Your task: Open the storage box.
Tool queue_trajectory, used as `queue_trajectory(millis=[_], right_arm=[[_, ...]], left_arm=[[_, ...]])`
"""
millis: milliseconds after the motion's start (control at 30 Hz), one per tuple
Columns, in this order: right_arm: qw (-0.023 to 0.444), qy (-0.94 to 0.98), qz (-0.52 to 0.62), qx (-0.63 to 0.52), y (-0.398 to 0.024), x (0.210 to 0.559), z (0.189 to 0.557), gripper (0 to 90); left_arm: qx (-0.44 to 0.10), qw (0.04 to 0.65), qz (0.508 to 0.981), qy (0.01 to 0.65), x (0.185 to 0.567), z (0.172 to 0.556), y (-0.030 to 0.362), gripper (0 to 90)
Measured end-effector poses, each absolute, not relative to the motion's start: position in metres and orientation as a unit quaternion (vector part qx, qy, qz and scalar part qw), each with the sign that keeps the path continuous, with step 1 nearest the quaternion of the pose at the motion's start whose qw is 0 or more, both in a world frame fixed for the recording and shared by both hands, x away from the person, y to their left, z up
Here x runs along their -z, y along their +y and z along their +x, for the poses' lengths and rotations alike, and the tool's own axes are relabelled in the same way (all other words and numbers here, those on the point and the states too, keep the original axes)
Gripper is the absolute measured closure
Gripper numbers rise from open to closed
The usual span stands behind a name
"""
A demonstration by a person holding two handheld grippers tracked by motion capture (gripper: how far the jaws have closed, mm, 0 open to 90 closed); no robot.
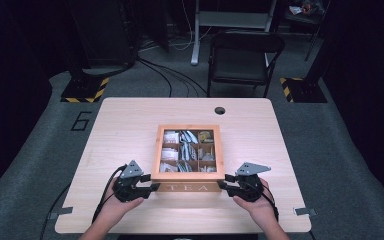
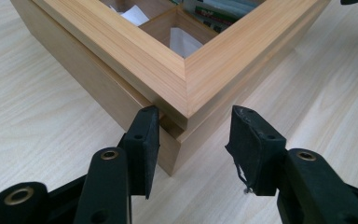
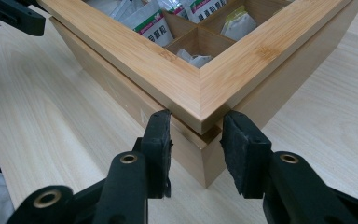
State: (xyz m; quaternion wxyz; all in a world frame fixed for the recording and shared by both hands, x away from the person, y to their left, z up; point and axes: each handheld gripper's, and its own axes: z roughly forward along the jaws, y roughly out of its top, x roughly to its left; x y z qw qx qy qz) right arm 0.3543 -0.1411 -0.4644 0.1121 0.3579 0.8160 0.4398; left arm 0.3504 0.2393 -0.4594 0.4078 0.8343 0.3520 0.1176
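Observation:
A wooden tea box point(image 1: 188, 176) with "TEA" on its front stands mid-table, its framed lid down over compartments of tea sachets point(image 1: 187, 150). My left gripper point(image 1: 152, 186) is at the box's front left corner. In the left gripper view the jaws point(image 2: 193, 126) straddle that corner of the box point(image 2: 135, 51) at the seam under the lid, with both pads against the wood. My right gripper point(image 1: 223, 185) is at the front right corner. In the right gripper view its jaws point(image 3: 195, 130) clamp that corner of the box point(image 3: 168, 65) just below the lid.
The light wooden table point(image 1: 130, 125) has a round cable hole point(image 1: 220, 110) at the back. A black folding chair point(image 1: 245, 57) stands behind it. Cables trail from both grippers toward the table's front edge. My left gripper point(image 3: 9, 16) shows far off in the right gripper view.

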Motion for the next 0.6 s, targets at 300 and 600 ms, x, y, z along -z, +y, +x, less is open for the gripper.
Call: queue_trajectory(millis=[300, 600], right_arm=[[0.113, 0.809, 0.356, -0.455, -0.143, 0.458, 0.354, 62.1], [0.115, 0.807, 0.353, -0.459, -0.142, 0.455, 0.356, 56.8]], left_arm=[[-0.11, 0.423, 0.82, 0.371, 0.451, 0.354, 0.242, 56.4], [-0.102, 0.417, 0.823, 0.372, 0.445, 0.357, 0.242, 56.2]])
